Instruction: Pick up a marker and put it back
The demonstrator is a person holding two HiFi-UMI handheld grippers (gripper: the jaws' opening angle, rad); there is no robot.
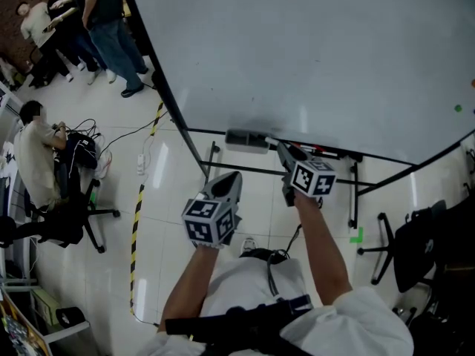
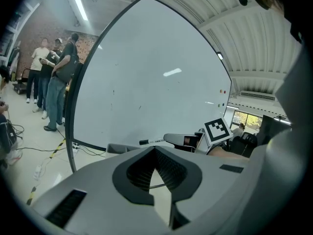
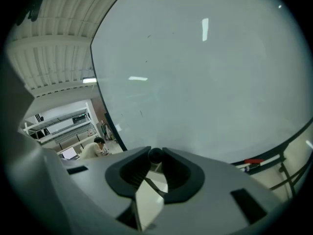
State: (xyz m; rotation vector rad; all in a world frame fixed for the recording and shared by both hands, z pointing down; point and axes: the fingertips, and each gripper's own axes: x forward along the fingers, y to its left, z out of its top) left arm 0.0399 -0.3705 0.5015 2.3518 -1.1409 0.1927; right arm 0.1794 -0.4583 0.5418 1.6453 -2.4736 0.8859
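Lying in whiteboard tray (image 1: 343, 154), red marker (image 3: 253, 161), eraser (image 1: 246, 139)

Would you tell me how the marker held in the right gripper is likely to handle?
The marker looks a slim, straight tube, so probably stiff and light. Its round end, clamped in the right gripper, suggests it may roll once laid down. The smooth white barrel could slip under a loose grip.

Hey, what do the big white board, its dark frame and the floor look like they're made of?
The large white board looks like a smooth, glossy coated panel, perhaps melamine or enamelled steel: ceiling lights mirror in it. Its dark frame is thin and matte, likely metal. The pale floor is shiny with glare, maybe tile or vinyl.
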